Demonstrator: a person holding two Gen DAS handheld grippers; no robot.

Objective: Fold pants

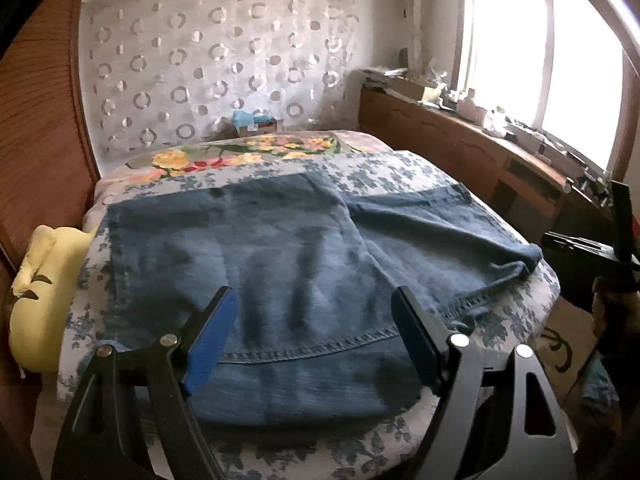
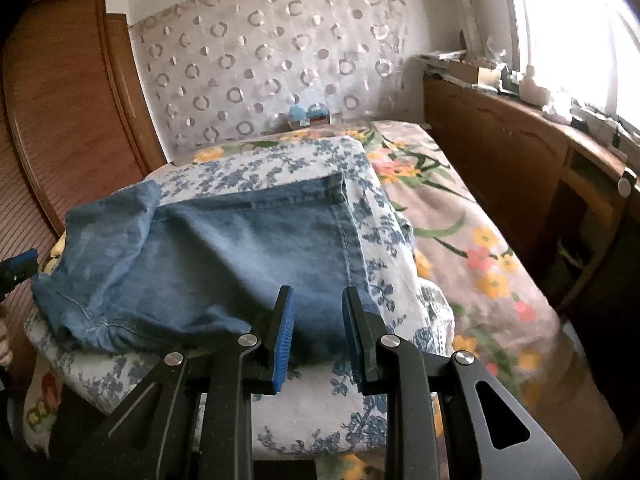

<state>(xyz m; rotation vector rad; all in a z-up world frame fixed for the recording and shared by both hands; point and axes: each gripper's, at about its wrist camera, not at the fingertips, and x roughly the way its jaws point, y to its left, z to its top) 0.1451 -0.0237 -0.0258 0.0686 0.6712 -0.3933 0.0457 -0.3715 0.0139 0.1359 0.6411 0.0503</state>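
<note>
Blue denim pants [image 1: 288, 264] lie spread on a blue-flowered white cloth [image 1: 384, 172] on the bed. My left gripper [image 1: 314, 300] is open wide and empty, just above the near hem of the pants. In the right wrist view the pants [image 2: 224, 248] lie folded over with a crumpled end at the left. My right gripper [image 2: 318, 300] is open by a narrower gap and empty, over the near right corner of the pants. The right gripper also shows at the right edge of the left wrist view [image 1: 592, 248].
A yellow pillow [image 1: 40, 296] lies left of the cloth. A flowered bedspread [image 2: 472, 248] covers the bed to the right. A wooden cabinet [image 2: 512, 152] with clutter runs under the window. A wooden wardrobe [image 2: 60, 120] stands at left. A small box [image 1: 256, 122] sits at the headboard.
</note>
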